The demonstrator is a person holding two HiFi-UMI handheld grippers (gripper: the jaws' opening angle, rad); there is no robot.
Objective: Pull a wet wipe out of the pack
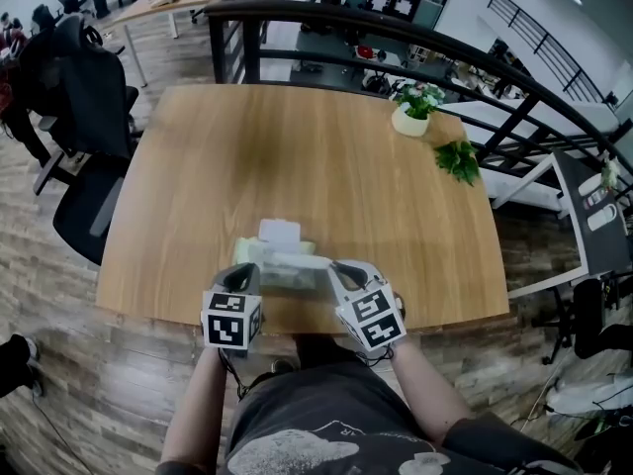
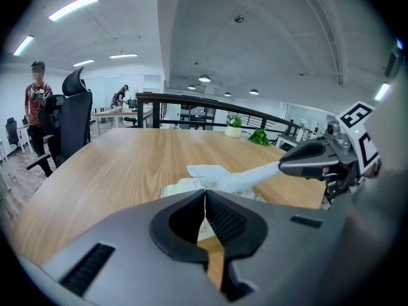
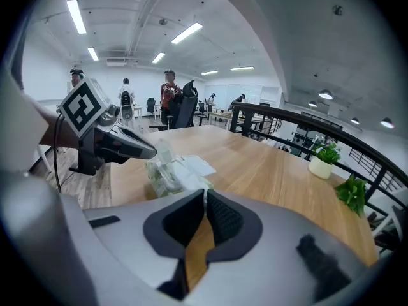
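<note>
The pale green wet wipe pack (image 1: 261,253) lies near the front edge of the wooden table (image 1: 297,156), its white flap (image 1: 279,232) folded open toward the far side. My left gripper (image 1: 247,271) is shut on the pack's left end; the right gripper view shows its tip (image 3: 153,153) pinching the film. A white wet wipe (image 2: 255,173) stretches from the pack's opening to my right gripper (image 2: 282,166), which is shut on it. In the head view the right gripper (image 1: 336,268) sits just right of the pack.
A white potted plant (image 1: 413,107) and a green sprig (image 1: 457,158) stand at the table's far right. A black office chair (image 1: 89,127) is beside the left edge, and a black railing (image 1: 396,38) runs behind. People stand far back (image 3: 167,91).
</note>
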